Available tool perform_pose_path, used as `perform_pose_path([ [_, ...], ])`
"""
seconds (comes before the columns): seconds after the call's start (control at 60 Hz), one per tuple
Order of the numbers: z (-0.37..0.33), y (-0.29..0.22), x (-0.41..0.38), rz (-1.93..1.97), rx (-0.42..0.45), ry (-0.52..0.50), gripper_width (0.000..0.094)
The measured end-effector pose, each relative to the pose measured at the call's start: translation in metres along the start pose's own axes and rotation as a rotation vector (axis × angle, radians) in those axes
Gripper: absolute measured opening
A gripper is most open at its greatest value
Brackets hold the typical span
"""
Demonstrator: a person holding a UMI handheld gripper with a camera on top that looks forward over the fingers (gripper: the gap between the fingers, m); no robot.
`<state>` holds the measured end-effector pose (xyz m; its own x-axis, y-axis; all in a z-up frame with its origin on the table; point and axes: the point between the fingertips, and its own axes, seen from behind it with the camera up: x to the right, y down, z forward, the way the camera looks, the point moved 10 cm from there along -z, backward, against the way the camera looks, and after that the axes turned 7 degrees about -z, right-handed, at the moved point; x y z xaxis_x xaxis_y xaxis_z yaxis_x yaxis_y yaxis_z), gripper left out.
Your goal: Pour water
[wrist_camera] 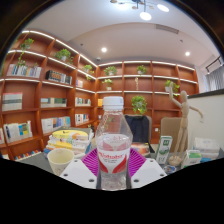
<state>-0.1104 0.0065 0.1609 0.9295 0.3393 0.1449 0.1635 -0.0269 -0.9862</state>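
A clear plastic water bottle point(114, 140) with a white cap and a red and white label stands upright between my fingers. My gripper point(113, 163) is shut on it, with the magenta pads point(93, 161) pressing on both sides at label height. The bottle looks lifted above the table. A pale yellow cup point(61, 158) stands on the table to the left of the bottle, just beyond the left finger. Its inside is hidden.
A small green and white carton point(164, 150) stands to the right. A wooden mannequin point(183, 112) stands at the right beyond it. A dark chair point(139, 126) sits behind the bottle. Bookshelves point(40, 100) line the far walls.
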Motion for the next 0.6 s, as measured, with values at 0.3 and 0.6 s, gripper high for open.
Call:
perform_pose_path([
  [0.3, 0.008, 0.04, 0.003, 0.039, -0.03, 0.015, 0.0368],
  [0.6, -0.002, 0.038, 0.001, 0.079, -0.124, 0.005, 0.0716],
])
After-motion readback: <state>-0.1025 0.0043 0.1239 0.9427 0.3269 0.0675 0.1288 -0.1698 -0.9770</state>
